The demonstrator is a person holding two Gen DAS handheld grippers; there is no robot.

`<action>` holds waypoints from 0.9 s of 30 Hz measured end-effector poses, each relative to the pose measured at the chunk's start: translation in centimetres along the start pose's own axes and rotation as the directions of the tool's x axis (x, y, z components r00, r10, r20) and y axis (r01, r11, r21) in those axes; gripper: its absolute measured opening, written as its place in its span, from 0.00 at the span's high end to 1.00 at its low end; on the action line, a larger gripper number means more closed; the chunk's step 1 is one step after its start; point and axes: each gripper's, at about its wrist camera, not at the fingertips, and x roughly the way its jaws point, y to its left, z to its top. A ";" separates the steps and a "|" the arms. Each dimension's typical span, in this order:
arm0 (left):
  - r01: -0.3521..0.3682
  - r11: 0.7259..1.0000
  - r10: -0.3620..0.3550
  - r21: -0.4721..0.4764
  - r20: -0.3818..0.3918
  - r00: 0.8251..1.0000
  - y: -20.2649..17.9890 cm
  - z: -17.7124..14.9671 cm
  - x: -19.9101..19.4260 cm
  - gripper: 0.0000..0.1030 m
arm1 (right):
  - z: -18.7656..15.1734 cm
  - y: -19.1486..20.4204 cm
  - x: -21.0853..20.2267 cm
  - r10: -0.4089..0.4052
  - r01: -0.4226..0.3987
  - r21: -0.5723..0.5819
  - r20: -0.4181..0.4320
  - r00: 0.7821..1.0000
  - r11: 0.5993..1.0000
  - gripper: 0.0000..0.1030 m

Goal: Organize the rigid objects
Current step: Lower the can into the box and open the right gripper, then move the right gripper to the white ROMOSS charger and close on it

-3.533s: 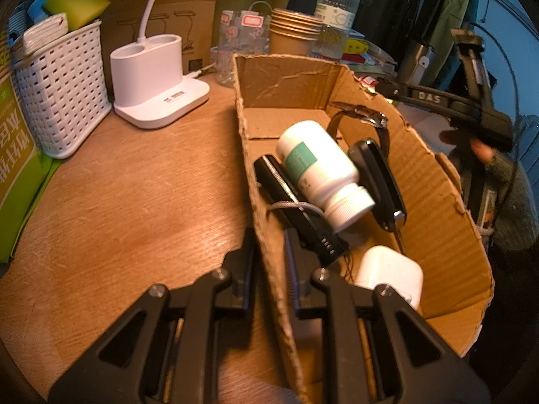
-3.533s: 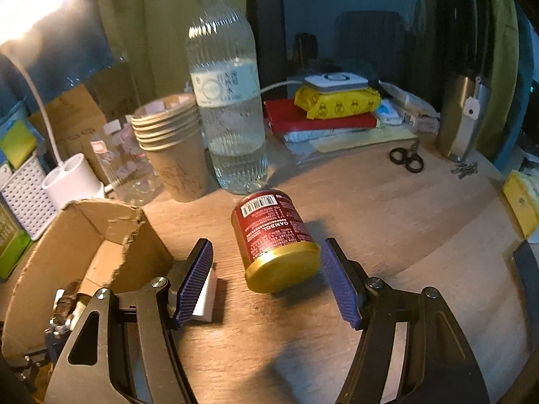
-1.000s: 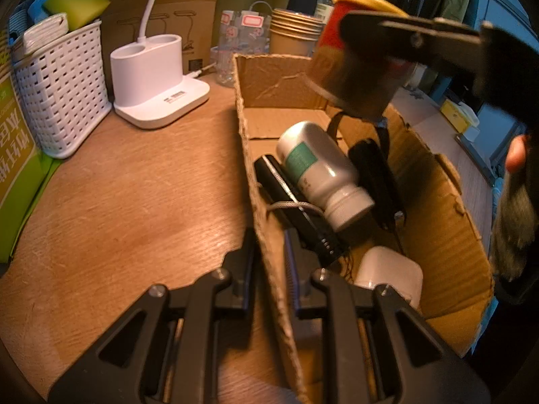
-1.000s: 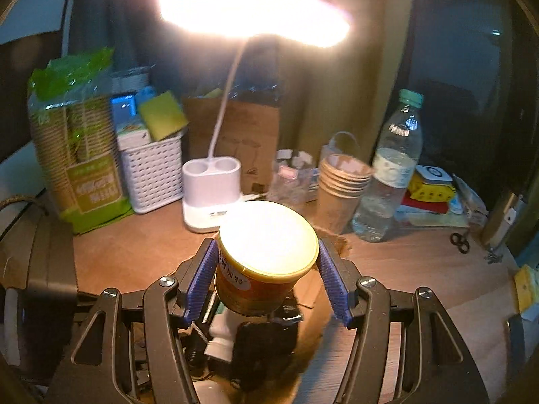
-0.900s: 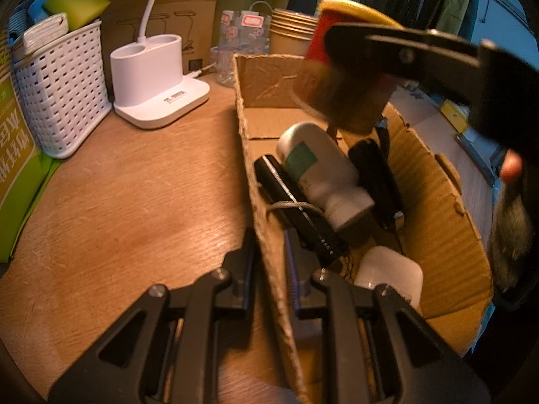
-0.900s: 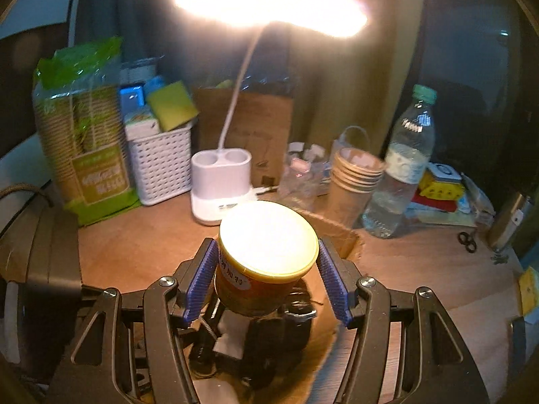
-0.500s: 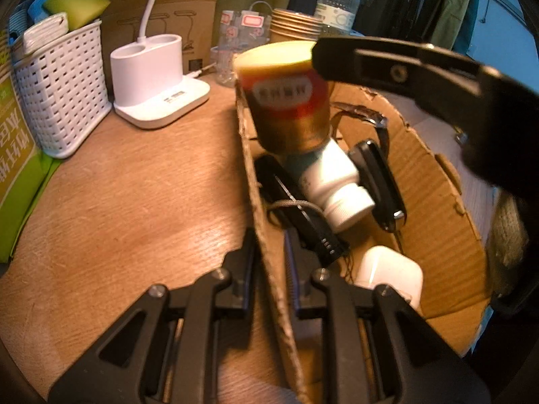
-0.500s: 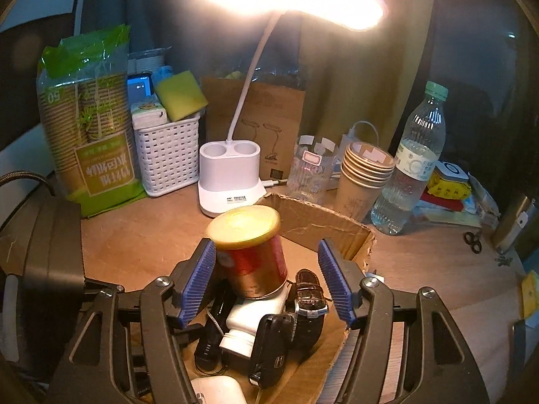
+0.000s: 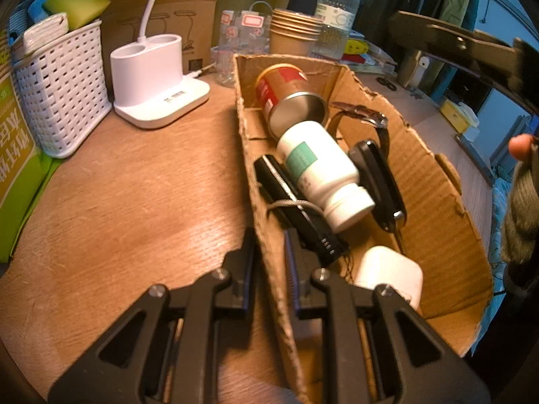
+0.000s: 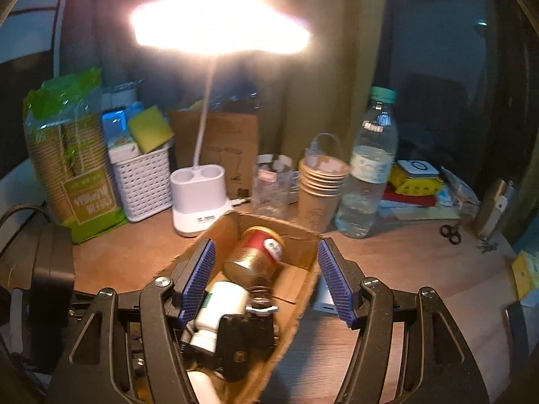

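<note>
1. Wooden desk (image 9: 118, 202), lamp-lit; torn cardboard box (image 9: 438, 202) sits on it.
2. Left gripper (image 9: 269, 262) angles down, pinching the box's near wall.
3. Right gripper (image 10: 266, 276) hovers above the box, fingers spread, empty.
4. Shiny round red can (image 9: 286, 101) lies at the box's far end.

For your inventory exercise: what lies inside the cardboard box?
Inside the cardboard box: red can, white pill bottle, watch, car key, black torch, white case. Anything beneath them is hidden.
</note>
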 end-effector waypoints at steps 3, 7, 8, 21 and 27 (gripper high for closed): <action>0.000 1.000 0.000 0.000 0.000 1.000 0.0 0.0 0.0 0.83 | -0.3 -1.7 -0.4 -0.030 0.030 0.036 0.004 1.000 0.999 0.35; 0.000 1.000 0.000 0.000 0.000 1.000 0.0 0.0 0.0 0.83 | -0.7 -3.7 -0.6 -0.067 0.067 0.074 0.003 0.998 0.995 0.35; 0.000 1.000 0.000 0.000 0.000 1.000 0.0 0.0 0.0 0.83 | -0.8 -4.2 -0.7 -0.077 0.077 0.084 0.001 0.997 0.994 0.35; 0.000 1.000 0.000 0.000 0.000 1.000 0.0 0.0 0.0 0.83 | -4.2 -9.5 4.2 -0.095 0.125 0.227 -0.139 0.986 0.966 0.35; 0.001 1.000 -0.001 0.000 0.000 1.000 0.0 0.0 0.0 0.83 | -5.7 -9.6 7.3 -0.053 0.103 0.232 -0.213 0.976 0.967 0.35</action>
